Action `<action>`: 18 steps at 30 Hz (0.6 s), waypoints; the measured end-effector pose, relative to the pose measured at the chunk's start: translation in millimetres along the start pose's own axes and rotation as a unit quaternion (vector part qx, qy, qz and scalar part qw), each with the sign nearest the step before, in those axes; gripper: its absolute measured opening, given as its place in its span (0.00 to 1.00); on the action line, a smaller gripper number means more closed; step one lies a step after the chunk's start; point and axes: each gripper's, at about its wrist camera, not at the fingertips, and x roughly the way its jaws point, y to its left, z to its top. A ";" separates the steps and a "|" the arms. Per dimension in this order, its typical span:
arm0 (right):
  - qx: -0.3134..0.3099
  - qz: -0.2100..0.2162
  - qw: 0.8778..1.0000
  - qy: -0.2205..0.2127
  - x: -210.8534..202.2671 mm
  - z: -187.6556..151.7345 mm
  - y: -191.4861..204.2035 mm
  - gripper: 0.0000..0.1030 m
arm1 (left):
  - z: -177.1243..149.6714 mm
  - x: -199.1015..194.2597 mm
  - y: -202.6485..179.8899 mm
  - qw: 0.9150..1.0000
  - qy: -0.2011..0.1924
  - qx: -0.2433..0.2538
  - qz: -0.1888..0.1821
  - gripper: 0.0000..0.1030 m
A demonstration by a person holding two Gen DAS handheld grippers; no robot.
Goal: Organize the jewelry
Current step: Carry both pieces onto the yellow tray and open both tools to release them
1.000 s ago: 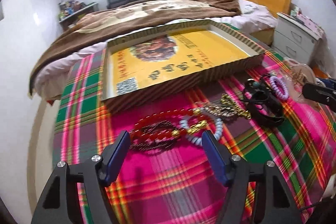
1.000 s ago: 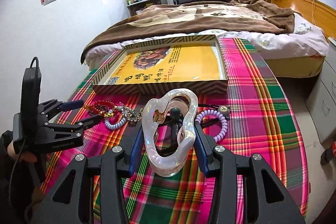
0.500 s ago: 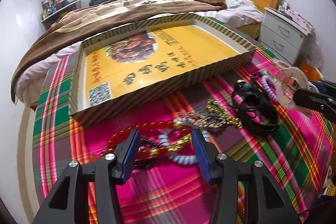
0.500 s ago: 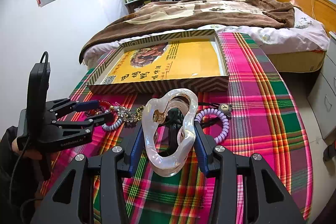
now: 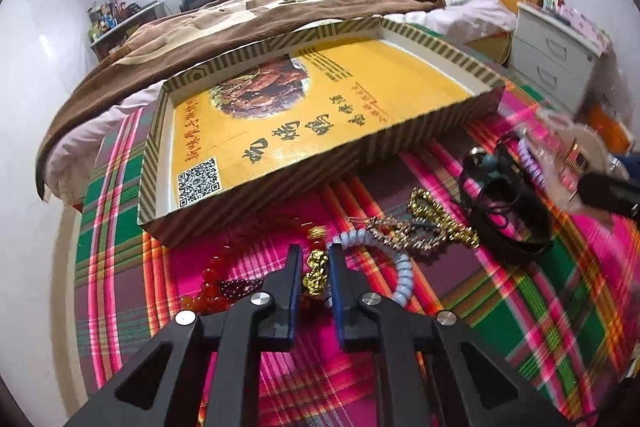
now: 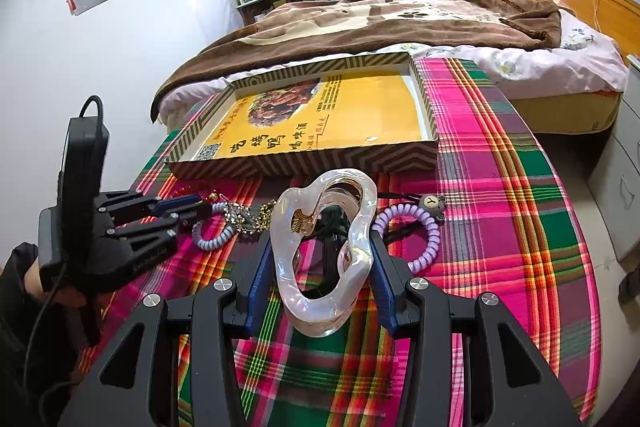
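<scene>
The left gripper [image 5: 316, 261] has closed from wide open onto the gold charm [image 5: 316, 273], so lifting toward the box [image 5: 280, 183] looks next. The right gripper [image 6: 320, 255] stays clamped on the clear clip [image 6: 324, 247].

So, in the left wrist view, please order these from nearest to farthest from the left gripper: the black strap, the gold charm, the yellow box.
1. gold charm, between the jaws
2. black strap, to the right
3. yellow box, behind everything

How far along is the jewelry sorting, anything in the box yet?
Nothing looks done: the yellow-lined box holds no jewelry. In hand: the right gripper grips a clear hair claw clip; the left gripper has shut on a gold charm. Left on the cloth: red beads, purple coil ties, black bands.
</scene>
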 end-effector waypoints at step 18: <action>-0.019 -0.003 1.000 -0.023 -13.5 22.6 5.2 0.44 | 21.6 -53.8 26.7 0.997 -0.062 -0.055 -0.008 0.11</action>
